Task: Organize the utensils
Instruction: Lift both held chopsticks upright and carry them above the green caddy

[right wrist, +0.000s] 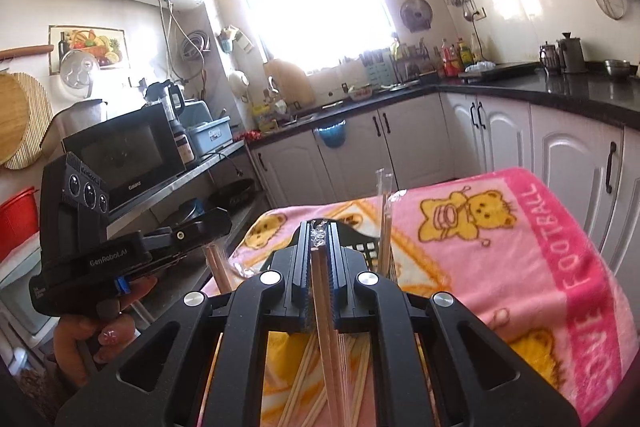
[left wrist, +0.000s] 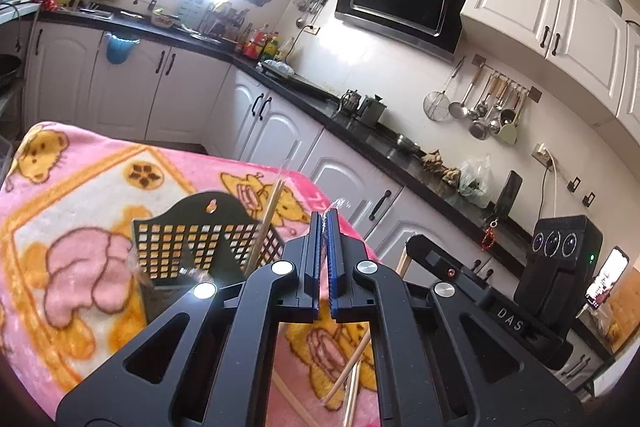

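A black perforated utensil holder (left wrist: 188,251) stands on the pink bear blanket (left wrist: 80,211); one wrapped pair of chopsticks (left wrist: 266,223) stands in it. My left gripper (left wrist: 325,223) is shut, with a bit of clear wrapper at its tips, just right of the holder. My right gripper (right wrist: 320,231) is shut on a wrapped pair of wooden chopsticks (right wrist: 326,307) and holds it above the holder (right wrist: 366,249). Several loose chopsticks (right wrist: 304,379) lie on the blanket under it. A wrapped pair (right wrist: 384,223) stands in the holder.
The left gripper body and the hand (right wrist: 92,339) show at left in the right wrist view. Loose chopsticks (left wrist: 348,375) lie under the left gripper. The right gripper body (left wrist: 520,291) is to the right. Kitchen counters (left wrist: 360,131) and white cabinets (right wrist: 500,139) surround the table.
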`<state>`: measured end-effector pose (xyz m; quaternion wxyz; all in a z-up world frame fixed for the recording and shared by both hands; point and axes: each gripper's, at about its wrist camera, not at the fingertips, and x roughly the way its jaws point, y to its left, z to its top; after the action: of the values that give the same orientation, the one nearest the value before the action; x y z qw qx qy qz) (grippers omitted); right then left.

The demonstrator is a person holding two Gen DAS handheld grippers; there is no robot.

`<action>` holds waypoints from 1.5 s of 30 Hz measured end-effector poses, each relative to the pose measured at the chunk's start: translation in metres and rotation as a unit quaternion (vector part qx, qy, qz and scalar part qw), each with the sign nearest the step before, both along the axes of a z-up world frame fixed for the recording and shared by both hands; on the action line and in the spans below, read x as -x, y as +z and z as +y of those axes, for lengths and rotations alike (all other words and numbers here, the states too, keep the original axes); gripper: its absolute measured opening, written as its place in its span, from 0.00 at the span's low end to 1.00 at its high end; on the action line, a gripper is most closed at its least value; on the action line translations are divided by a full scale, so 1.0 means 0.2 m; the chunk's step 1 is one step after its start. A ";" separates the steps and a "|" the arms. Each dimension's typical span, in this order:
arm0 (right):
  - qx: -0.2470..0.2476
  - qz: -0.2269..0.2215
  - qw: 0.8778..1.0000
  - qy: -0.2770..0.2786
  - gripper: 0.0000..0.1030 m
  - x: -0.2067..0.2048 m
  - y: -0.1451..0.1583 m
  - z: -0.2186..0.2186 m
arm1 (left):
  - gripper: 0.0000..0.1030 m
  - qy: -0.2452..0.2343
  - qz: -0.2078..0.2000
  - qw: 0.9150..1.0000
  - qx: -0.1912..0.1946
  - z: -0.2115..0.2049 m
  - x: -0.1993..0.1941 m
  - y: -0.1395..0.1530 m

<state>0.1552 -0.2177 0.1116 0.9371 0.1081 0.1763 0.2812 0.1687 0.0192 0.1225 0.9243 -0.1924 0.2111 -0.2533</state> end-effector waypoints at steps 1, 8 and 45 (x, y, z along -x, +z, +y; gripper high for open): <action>-0.002 -0.002 1.000 0.000 0.08 -0.01 0.01 -0.01 | 0.01 -0.001 -0.002 1.000 0.001 0.00 0.00 0.01; -0.010 -0.016 1.000 -0.007 0.08 -0.02 0.06 -0.03 | 0.01 -0.010 -0.027 1.000 -0.003 -0.07 -0.05 0.12; -0.031 -0.094 0.995 0.005 0.08 -0.36 0.39 0.22 | 0.01 0.080 -0.093 0.992 -0.003 0.14 -0.42 0.45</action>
<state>0.2262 -0.1744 0.1902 0.9442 0.1090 0.0791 0.3006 0.2517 0.0473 0.2124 0.9578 -0.1812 0.1086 -0.1950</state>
